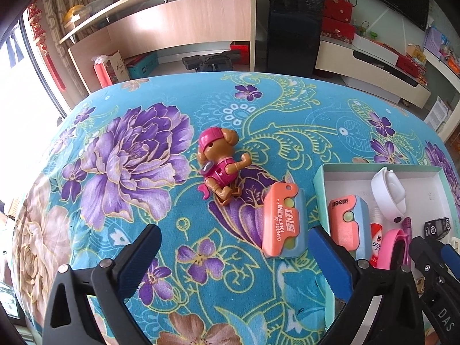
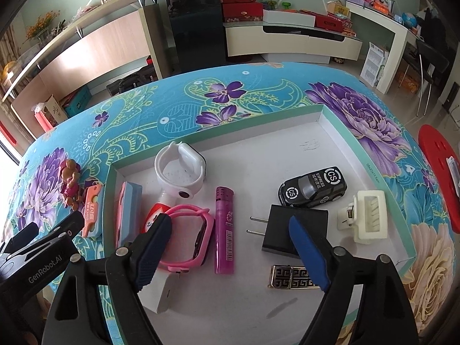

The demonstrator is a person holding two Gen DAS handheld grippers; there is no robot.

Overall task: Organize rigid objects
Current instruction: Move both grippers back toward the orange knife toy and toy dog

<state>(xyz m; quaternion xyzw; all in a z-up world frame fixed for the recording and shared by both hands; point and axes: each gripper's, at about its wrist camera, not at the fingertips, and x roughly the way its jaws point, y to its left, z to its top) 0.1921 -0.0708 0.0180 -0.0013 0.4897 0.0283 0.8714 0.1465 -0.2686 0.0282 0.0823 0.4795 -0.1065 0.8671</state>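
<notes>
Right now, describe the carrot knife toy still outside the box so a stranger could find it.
On the floral tablecloth, look just left of the white box. The orange carrot knife toy lies below the toy puppy; its twin lies inside the box.

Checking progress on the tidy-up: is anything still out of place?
Yes. A toy dog lies on its side on the tablecloth, and an orange toy knife sits beside it, both outside the box holding the other items.
</notes>
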